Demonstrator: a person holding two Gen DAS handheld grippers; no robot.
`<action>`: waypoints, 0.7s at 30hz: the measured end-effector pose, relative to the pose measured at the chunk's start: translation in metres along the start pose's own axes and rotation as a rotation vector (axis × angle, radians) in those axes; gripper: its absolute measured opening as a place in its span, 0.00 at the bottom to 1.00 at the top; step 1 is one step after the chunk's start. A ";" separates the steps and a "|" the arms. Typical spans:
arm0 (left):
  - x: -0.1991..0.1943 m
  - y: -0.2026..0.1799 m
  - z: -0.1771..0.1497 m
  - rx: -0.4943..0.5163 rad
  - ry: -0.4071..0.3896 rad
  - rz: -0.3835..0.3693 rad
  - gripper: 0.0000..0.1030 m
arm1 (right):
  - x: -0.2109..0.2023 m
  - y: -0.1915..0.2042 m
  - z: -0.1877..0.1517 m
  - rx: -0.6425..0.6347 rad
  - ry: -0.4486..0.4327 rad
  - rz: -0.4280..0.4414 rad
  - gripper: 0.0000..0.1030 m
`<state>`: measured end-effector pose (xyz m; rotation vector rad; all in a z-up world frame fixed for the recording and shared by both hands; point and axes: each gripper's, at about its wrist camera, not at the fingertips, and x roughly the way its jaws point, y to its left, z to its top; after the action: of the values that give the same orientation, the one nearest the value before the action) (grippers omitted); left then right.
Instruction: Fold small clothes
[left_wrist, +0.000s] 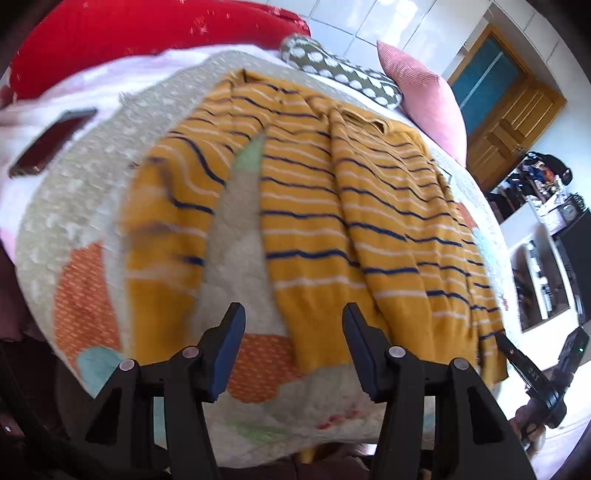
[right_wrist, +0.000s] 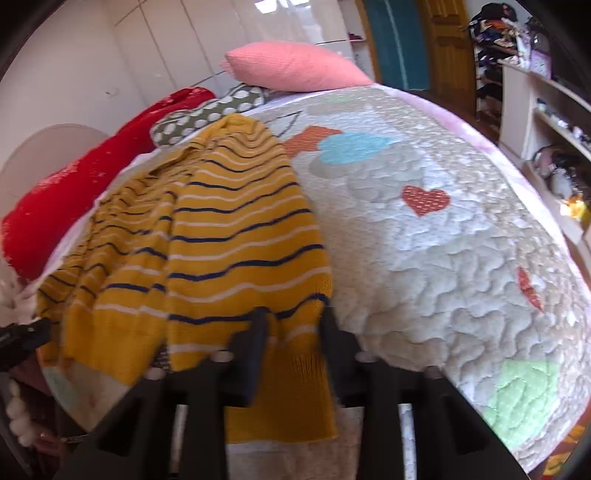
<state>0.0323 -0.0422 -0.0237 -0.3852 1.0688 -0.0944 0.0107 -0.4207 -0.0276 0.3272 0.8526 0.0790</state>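
Note:
A mustard-yellow sweater (left_wrist: 314, 206) with navy and white stripes lies spread on a quilted bed cover (left_wrist: 74, 192), its hem toward me. My left gripper (left_wrist: 293, 325) is open and empty, hovering just above the hem's middle. In the right wrist view the sweater (right_wrist: 221, 240) covers the left half. My right gripper (right_wrist: 293, 328) has its fingers around the sweater's right bottom corner; the hem passes between them and hangs down. The right gripper also shows in the left wrist view (left_wrist: 517, 354) at the sweater's right corner.
A dark phone (left_wrist: 51, 142) lies on the bed at the left. A red cushion (left_wrist: 147, 33), a polka-dot pillow (left_wrist: 340, 70) and a pink pillow (left_wrist: 424, 92) line the far side. A wooden door (left_wrist: 509, 110) and shelves (right_wrist: 546, 122) stand to the right.

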 end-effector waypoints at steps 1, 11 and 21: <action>0.003 0.001 0.000 -0.014 0.011 -0.015 0.52 | -0.004 -0.003 0.005 0.019 -0.010 -0.014 0.07; 0.032 -0.006 0.000 -0.007 0.070 -0.051 0.63 | -0.049 -0.027 0.033 0.099 -0.164 -0.228 0.30; 0.046 -0.034 0.006 0.126 0.073 -0.036 0.19 | 0.055 0.052 0.020 0.057 0.132 0.247 0.52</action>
<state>0.0637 -0.0841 -0.0482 -0.2893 1.1224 -0.2082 0.0651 -0.3654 -0.0393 0.4842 0.9436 0.3086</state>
